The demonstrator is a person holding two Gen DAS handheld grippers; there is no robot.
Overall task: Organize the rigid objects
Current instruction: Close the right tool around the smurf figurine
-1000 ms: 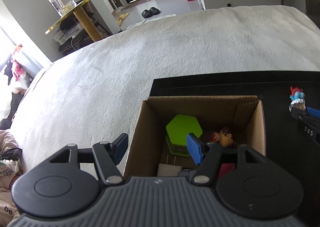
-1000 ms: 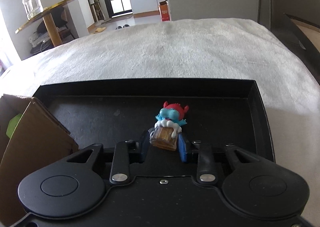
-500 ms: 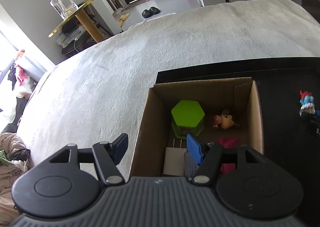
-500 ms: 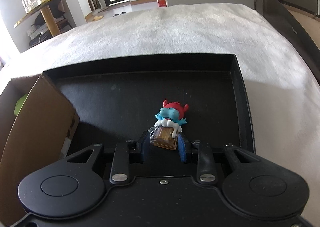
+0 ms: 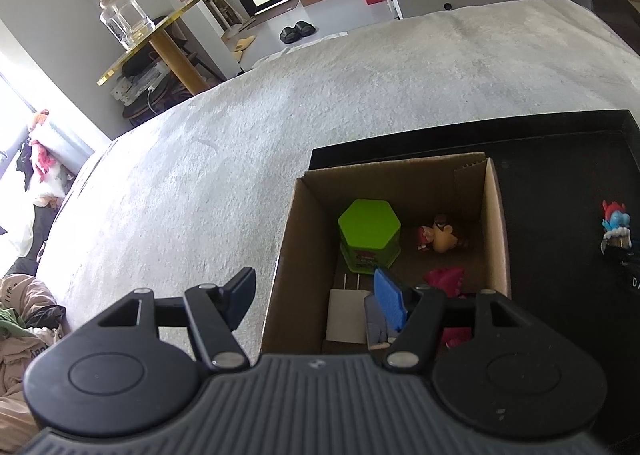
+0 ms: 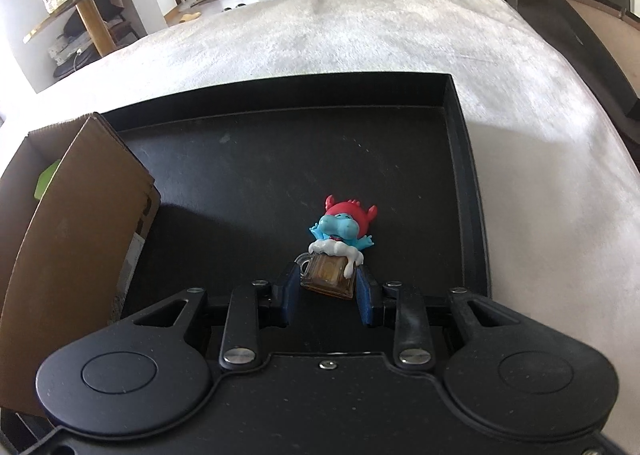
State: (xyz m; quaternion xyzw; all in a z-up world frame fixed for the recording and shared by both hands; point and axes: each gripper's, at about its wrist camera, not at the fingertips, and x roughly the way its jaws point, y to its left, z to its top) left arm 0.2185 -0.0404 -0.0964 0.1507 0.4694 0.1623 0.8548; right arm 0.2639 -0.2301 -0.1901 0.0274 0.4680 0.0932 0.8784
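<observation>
My right gripper (image 6: 327, 297) is shut on a blue figurine with a red cap and a beer mug (image 6: 338, 245) and holds it above the black tray (image 6: 464, 159). The figurine also shows at the right edge of the left wrist view (image 5: 616, 225). My left gripper (image 5: 316, 297) is open and empty, above the near left wall of a cardboard box (image 5: 494, 215). The box stands in the tray's left part and holds a green hexagonal tin (image 5: 370, 235), a Mario figure (image 5: 440, 233), a pink toy (image 5: 444, 281) and a white charger (image 5: 346, 315).
The tray (image 5: 560, 175) lies on a white fuzzy bedcover (image 5: 280, 115). A gold round side table with a glass jar (image 5: 124, 21) stands beyond the bed at the far left. Clothes (image 5: 24, 319) lie at the left edge. A dark board (image 6: 580, 27) stands at the right.
Both grippers have risen, so the box and tray look smaller and lower. The right gripper still holds the figurine. The left gripper stays open.
</observation>
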